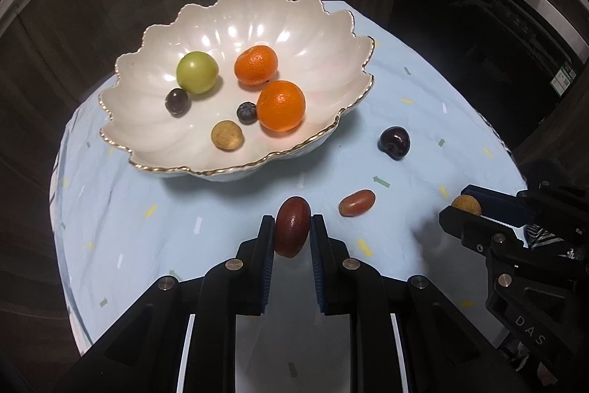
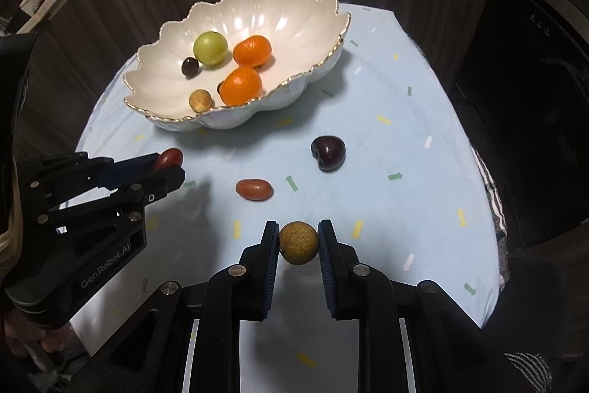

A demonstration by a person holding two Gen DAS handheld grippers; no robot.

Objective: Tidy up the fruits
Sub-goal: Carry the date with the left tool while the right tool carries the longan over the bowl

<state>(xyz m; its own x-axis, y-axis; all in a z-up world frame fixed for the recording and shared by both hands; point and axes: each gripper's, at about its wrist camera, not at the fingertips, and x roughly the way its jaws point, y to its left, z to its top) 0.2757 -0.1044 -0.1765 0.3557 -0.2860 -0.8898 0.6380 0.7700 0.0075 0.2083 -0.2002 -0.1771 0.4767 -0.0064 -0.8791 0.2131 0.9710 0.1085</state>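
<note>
My left gripper (image 1: 292, 227) is shut on a dark red jujube (image 1: 292, 227), held above the light blue cloth in front of the bowl. My right gripper (image 2: 298, 242) is shut on a round tan longan (image 2: 298, 242); from the left wrist view that longan (image 1: 466, 205) peeks out between the right gripper's fingers. The white scalloped bowl (image 1: 154, 142) with a gold rim holds two oranges (image 1: 281, 105), a green fruit (image 1: 196, 72), a blueberry (image 1: 246, 113), a dark grape (image 1: 177, 101) and another longan (image 1: 227, 135). A second red jujube (image 1: 357, 203) and a dark cherry (image 1: 394, 141) lie on the cloth.
The round table carries a light blue cloth (image 2: 405, 209) with small coloured marks. Dark wood panels stand behind it, and a dark appliance (image 1: 497, 35) sits to the right. A hand (image 2: 33, 345) holds the left gripper's handle at the lower left.
</note>
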